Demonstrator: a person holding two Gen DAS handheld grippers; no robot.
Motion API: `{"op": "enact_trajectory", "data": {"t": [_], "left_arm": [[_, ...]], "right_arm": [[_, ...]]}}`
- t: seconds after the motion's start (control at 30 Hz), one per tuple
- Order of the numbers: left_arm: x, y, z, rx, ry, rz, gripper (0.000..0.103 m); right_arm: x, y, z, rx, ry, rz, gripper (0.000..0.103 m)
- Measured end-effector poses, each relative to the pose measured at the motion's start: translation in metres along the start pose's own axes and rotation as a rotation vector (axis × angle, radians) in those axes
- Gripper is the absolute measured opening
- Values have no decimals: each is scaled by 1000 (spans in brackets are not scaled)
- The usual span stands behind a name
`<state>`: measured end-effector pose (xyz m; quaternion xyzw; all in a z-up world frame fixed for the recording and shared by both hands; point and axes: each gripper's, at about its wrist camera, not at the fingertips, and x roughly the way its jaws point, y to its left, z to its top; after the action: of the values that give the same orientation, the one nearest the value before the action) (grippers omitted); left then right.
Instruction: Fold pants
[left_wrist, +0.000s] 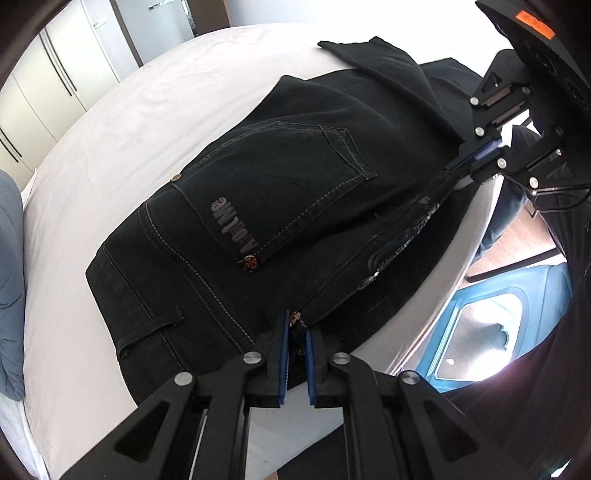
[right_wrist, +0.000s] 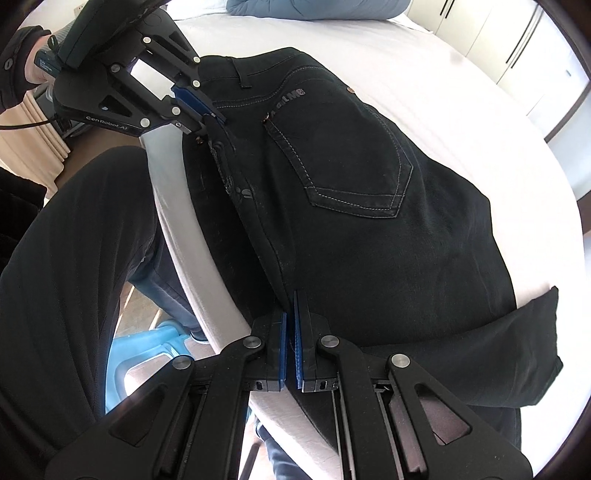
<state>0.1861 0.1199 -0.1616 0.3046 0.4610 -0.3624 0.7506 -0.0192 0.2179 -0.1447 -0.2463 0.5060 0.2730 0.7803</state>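
Black jeans (left_wrist: 280, 206) lie on a white bed (left_wrist: 129, 122), back pocket up, folded lengthwise along the near edge; they also show in the right wrist view (right_wrist: 369, 221). My left gripper (left_wrist: 297, 332) is shut on the jeans at the waistband end near a rivet; it also shows in the right wrist view (right_wrist: 205, 118). My right gripper (right_wrist: 291, 314) is shut on the jeans' near edge further down the leg; it also shows in the left wrist view (left_wrist: 469, 162). A leg end (left_wrist: 380, 59) is folded back over the jeans.
A blue-grey pillow (left_wrist: 9, 277) lies at the head of the bed (right_wrist: 480, 110). White wardrobes (left_wrist: 55, 74) stand beyond. The person's dark-clad legs (right_wrist: 74, 277) and a blue stool (left_wrist: 491, 332) are beside the bed's edge.
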Motion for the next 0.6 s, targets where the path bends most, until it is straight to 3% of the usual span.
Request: {"op": "enact_trajectory", "data": {"t": [0.17, 0.4, 0.53, 0.6], "left_arm": [[4, -14, -10, 4, -3, 1, 7], [0, -29, -35, -5, 3, -6, 9], [7, -26, -47, -41, 4, -7, 16], [4, -24, -49, -61, 2, 7, 30]], "right_arm": [[-2, 10, -2, -23, -1, -25, 3], [2, -8, -15, -45, 5, -25, 3], [16, -5, -17, -45, 39, -45, 4], [18, -5, -18, -25, 35, -50, 4]]}}
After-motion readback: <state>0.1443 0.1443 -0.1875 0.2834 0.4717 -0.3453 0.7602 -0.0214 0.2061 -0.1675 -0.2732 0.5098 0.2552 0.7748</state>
